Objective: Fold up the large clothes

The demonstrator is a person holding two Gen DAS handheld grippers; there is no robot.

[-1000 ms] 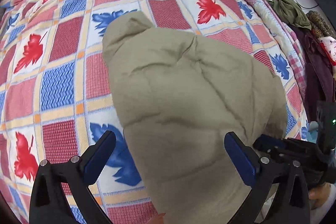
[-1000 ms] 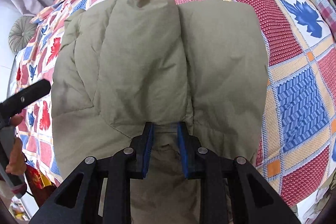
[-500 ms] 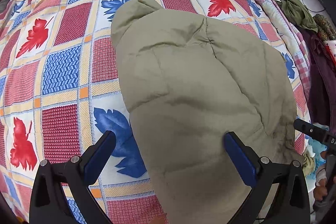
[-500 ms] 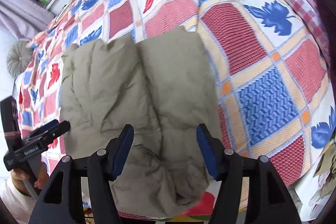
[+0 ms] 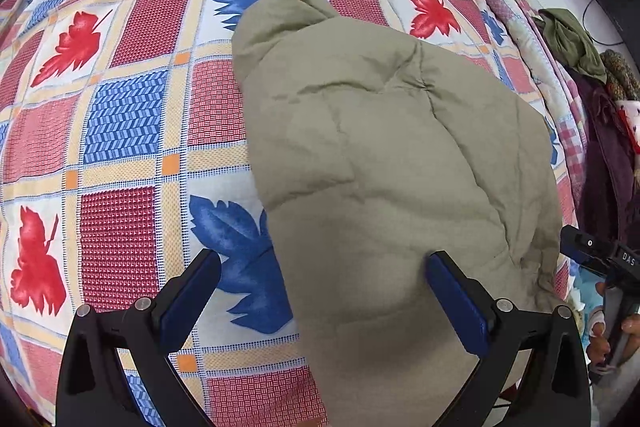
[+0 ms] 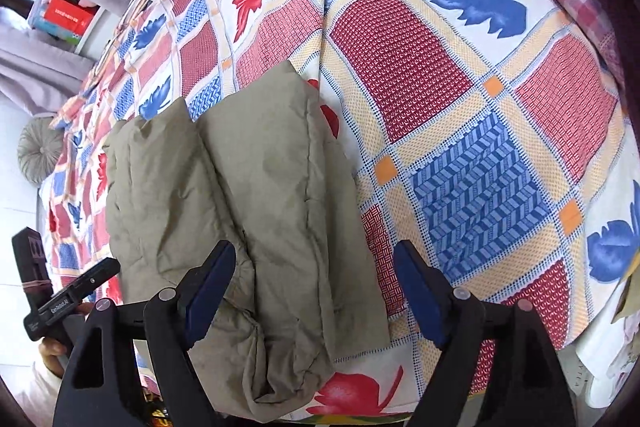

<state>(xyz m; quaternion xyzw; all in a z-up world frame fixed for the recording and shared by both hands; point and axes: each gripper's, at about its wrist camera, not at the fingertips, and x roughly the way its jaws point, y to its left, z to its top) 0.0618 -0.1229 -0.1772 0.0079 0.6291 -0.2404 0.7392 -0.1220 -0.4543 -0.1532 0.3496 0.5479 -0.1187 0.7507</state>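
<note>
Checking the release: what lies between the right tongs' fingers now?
In the right wrist view, the right tongs stand open over the olive padded jacket and patterned bedspread.

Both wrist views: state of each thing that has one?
khaki padded garment: folded, lying on the bed, released.
right gripper: open, jaws just opened, pads off the cloth.
left gripper: open, above the garment's edge, gripping nothing.
leaf-print bedspread: spread flat under the garment.

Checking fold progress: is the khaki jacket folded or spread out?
Folded: the khaki jacket lies as a compact doubled bundle on the bedspread.
</note>
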